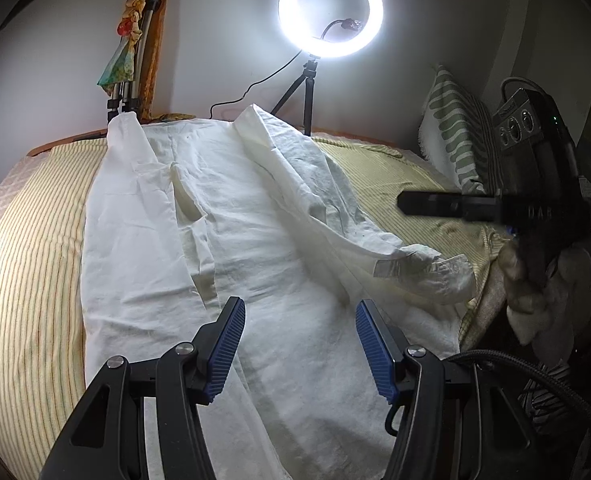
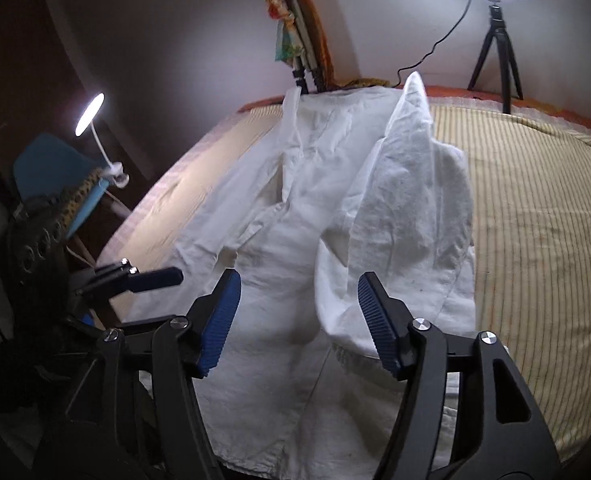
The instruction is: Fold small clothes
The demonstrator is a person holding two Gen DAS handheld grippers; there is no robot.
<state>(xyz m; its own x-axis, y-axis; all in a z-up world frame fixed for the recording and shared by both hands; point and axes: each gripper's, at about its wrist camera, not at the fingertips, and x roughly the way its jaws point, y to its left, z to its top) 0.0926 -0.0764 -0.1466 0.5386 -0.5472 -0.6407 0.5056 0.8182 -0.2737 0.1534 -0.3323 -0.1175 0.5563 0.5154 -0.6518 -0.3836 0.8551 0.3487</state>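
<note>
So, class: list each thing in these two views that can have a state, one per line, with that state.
white shirt: spread on the bed, not yet folded, one sleeve lying across its body
left gripper: open, empty
right gripper: open, empty
ring light: on
desk lamp: on

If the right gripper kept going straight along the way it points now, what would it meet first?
Most likely the folded-over sleeve of the white shirt, lying just ahead between the open right gripper fingers; depth is hard to judge.
</note>
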